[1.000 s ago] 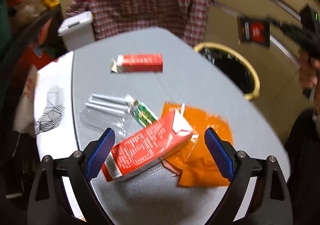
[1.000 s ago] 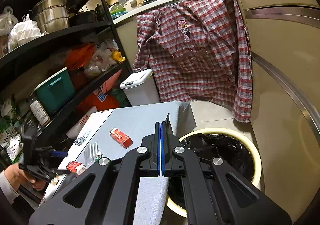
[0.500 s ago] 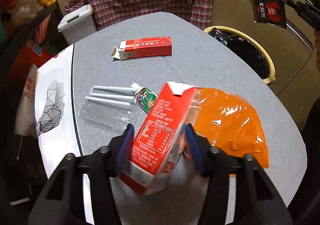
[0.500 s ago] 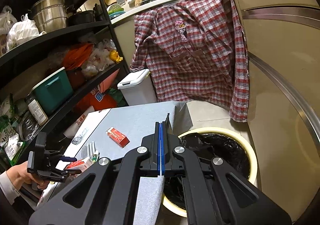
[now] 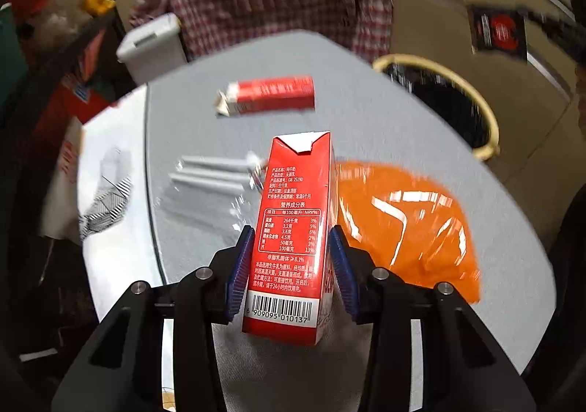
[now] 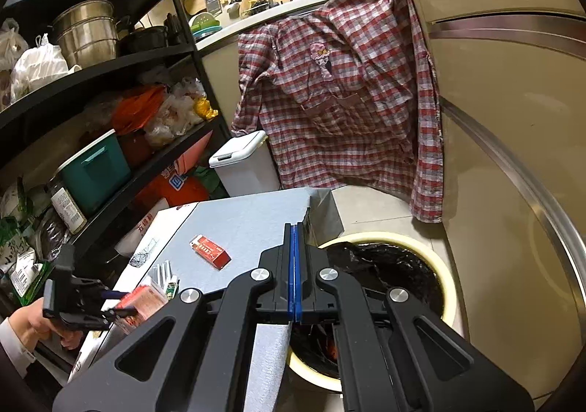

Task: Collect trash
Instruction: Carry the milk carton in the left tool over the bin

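Observation:
A red milk carton stands upright between the blue pads of my left gripper; the jaws are closing and the pads press its sides, holding it off the grey table. The right wrist view shows the same carton in that gripper. A second red carton lies flat farther back. An orange plastic bag and wrapped straws lie on the table. My right gripper is shut on a black packet, above the black-lined bin.
The yellow-rimmed bin stands off the table's right edge. A white paper bag covers the table's left side. A white lidded bin, a hanging plaid shirt and crowded black shelves stand behind.
My left jaws went from wide open around the lying carton to pressed on it, and the carton came up off the orange bag and turned upright. The right gripper stayed shut, drifting slightly.

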